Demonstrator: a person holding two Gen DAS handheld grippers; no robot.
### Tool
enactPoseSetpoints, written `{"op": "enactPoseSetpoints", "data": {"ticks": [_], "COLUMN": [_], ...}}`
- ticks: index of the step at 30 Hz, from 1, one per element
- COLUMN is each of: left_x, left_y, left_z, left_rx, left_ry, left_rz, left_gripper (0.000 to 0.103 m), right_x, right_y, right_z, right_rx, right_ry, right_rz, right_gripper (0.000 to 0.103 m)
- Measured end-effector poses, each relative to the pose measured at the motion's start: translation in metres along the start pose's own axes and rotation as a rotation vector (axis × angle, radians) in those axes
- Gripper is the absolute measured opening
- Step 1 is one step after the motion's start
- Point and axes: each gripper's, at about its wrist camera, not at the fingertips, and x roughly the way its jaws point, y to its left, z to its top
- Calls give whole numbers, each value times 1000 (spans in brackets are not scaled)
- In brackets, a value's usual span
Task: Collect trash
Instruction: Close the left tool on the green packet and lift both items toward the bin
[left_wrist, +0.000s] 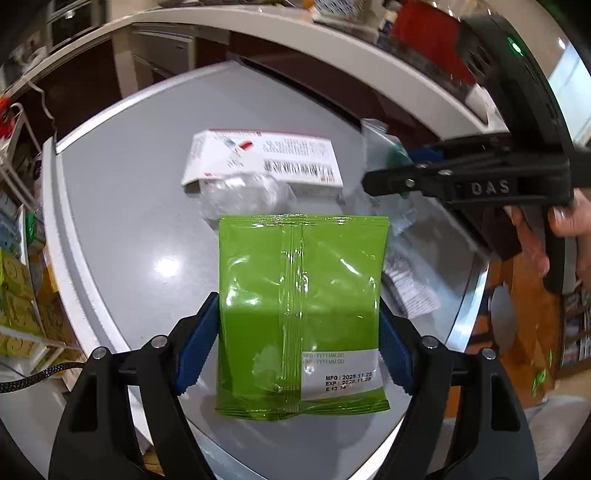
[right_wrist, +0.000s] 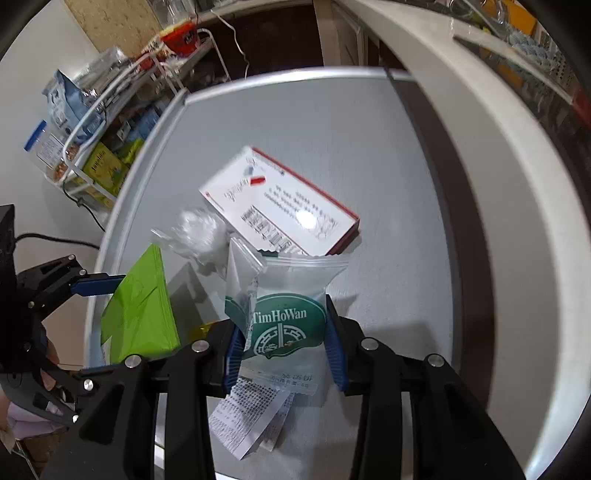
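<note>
My left gripper (left_wrist: 299, 332) is shut on a green snack pouch (left_wrist: 301, 302), its blue pads pressing both side edges above the grey table (left_wrist: 129, 206). The pouch shows in the right wrist view (right_wrist: 142, 306) too. My right gripper (right_wrist: 282, 334) is shut on a clear TimHoWan wrapper (right_wrist: 284, 325) with a green logo; a paper receipt (right_wrist: 251, 417) hangs below it. In the left wrist view the right gripper (left_wrist: 388, 173) reaches in from the right. A white medicine box (left_wrist: 266, 158) (right_wrist: 280, 206) and crumpled clear plastic (left_wrist: 243, 192) (right_wrist: 199, 232) lie on the table.
A white counter edge (right_wrist: 498, 184) curves around the table's far side. A wire rack (right_wrist: 92, 122) with bags and boxes stands beyond the table's left edge. A black cable (right_wrist: 55, 240) runs there. More clear wrappers with printed labels (left_wrist: 413, 288) lie right of the pouch.
</note>
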Motion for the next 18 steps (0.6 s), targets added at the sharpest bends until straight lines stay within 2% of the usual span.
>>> {"op": "enactPoseSetpoints", "data": {"ticks": [5,11,18], "left_x": [-24,-72,-109], "left_y": [0,-3,-21], "left_z": [5,7,-3], "left_rx": [-55,-127,-189], "left_ry": [-80,-184,-273], "left_rz": [33,128,209], "left_gripper": [79,79,79], "right_x": [-29,-66,-103], "right_y": [5,9,20], "right_z": [-3,-10,-25], "right_rx": [-13,-28,-61], "right_ry": [-60,-133,-202], "right_rz": [9,30,39], "right_gripper": [38,38,38]}}
